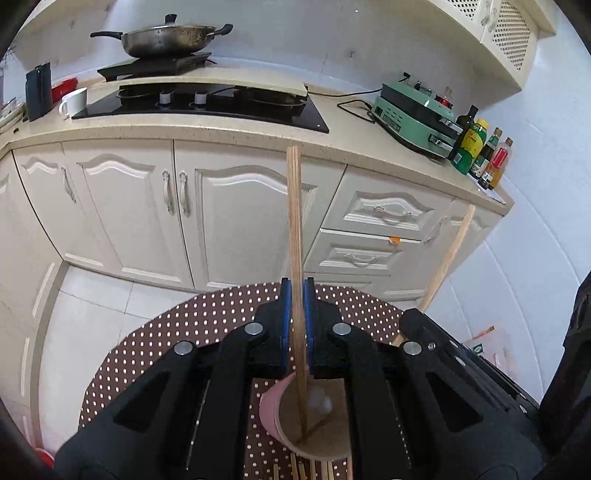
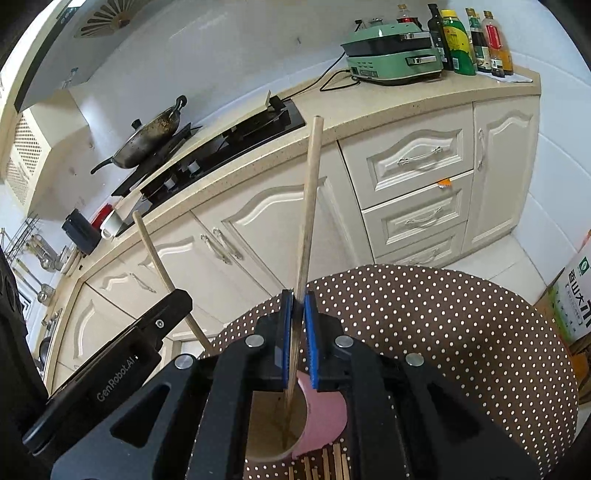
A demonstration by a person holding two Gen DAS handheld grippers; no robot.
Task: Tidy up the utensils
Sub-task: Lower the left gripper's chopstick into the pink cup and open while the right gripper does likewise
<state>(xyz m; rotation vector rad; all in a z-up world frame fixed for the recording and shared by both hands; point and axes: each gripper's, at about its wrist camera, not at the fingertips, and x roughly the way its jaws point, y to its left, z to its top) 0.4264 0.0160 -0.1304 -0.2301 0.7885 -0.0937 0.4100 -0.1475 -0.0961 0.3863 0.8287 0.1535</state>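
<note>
Spotted cloth covers the bench (image 1: 155, 354). One chopstick (image 1: 295, 236) is pinched upright by the left tongs (image 1: 295, 325), another chopstick (image 2: 308, 214) by the right tongs (image 2: 295, 339). Both tips are held down inside the pink cup (image 1: 271, 410) just below.

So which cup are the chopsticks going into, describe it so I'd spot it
Look at the round table with the brown polka-dot cloth. Near its edge, beneath both grippers, stands the pink cup, tan inside, with loose chopsticks lying beside it. It is the table's only visible cup.

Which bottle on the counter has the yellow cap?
The green bottle with the yellow label, second from the left in the right wrist view; the others have dark or red caps.
</note>
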